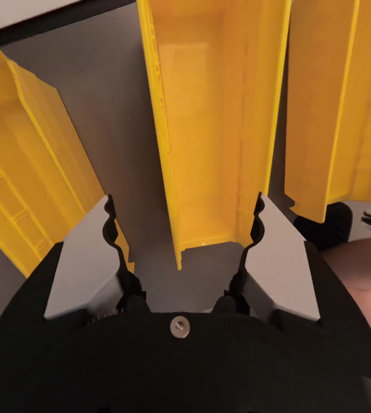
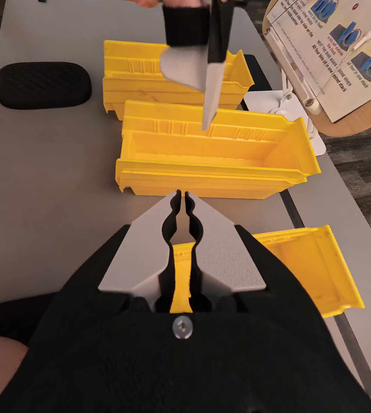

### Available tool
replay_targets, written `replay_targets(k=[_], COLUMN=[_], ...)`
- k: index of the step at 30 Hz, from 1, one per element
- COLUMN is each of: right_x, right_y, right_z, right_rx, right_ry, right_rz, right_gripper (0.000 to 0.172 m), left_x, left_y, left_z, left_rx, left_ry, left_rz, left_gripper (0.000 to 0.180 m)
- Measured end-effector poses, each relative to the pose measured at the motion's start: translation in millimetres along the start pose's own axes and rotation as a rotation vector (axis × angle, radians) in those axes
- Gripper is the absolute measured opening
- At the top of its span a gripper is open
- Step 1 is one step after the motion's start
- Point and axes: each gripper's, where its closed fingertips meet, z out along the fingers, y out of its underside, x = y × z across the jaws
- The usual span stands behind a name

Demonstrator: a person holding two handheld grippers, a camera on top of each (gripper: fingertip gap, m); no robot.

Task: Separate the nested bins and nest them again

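**Right gripper pinching a bin wall, left one spread wide over the middle bin**

Your right gripper (image 2: 182,192) is clamped on a yellow bin (image 2: 309,268) at the lower right of the right wrist view. The bin's wall runs up between the black pads (image 2: 199,263), deep in near the base of the fingers, and both pads look pressed against it. The fingertips themselves are nearly together, with only a thin slit between them, and they point at the long side of the next yellow bin (image 2: 213,178) in the middle of the frame.

That middle one looks like two bins nested, since you can see a doubled rim along its near edge. Behind it, toward the top centre, sits another yellow bin (image 2: 135,73), just apart from the middle one. All of them rest on the grey table (image 2: 46,178). There's a black pad (image 2: 42,86) at the upper left and an instruction sheet on a stand (image 2: 327,62) at the upper right.

Your left gripper (image 1: 183,196) has its jaws wide apart and nothing in them. In its own view it looks down into the open middle bin (image 1: 213,123), with a bin on each side. From the right wrist view it hangs above the far bins, top centre
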Motion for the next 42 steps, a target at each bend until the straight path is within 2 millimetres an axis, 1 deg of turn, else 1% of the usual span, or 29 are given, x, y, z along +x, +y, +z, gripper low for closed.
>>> replay_targets(k=[3, 5, 10, 14, 17, 22, 27, 36, 42], right_x=[-5.6, -4.6, -2.1, -0.9, -1.3, -0.6, 1.1, 1.5, 6.4], right_y=[0.5, 1.1, 6.2, 8.1, 9.2, 11.3, 15.1, 20.0, 29.3], right_z=[1.4, 2.5, 3.0, 1.5, 1.7, 3.2, 2.8, 5.7, 5.6], right_rx=[-0.008, -0.013, -0.027, -0.028, -0.034, -0.044, -0.055, -0.085, -0.108], right_ry=[-0.029, -0.024, -0.026, -0.022, -0.023, -0.025, -0.021, -0.022, -0.014], right_rz=[-0.001, -0.005, 0.01, 0.015, 0.015, 0.018, 0.029, 0.035, 0.063], right_gripper=[0.003, 0.003, 0.003, 0.003, 0.003, 0.003, 0.003, 0.003, 0.003], left_x=[16.8, 21.4, 34.5, 30.2, 25.7, 22.9, 22.6, 22.3, 18.0], left_y=[-10.9, -17.3, -21.4, -24.9, -27.4, -26.7, -18.3, -16.7, -17.1], left_z=[13.9, 21.4, 38.9, 46.5, 50.4, 55.9, 65.3, 62.0, 57.3], left_rx=[-0.01, -0.013, -0.043, -0.041, -0.042, -0.05, -0.088, -0.133, -0.151], left_ry=[-0.002, -0.028, -0.039, -0.145, -0.176, -0.182, -0.161, -0.16, -0.176], left_rz=[0.003, 0.019, 0.018, 0.063, 0.058, 0.052, 0.0, 0.009, -0.001], left_gripper=[0.124, 0.125, 0.128, 0.129, 0.127, 0.13, 0.134, 0.122, 0.118])
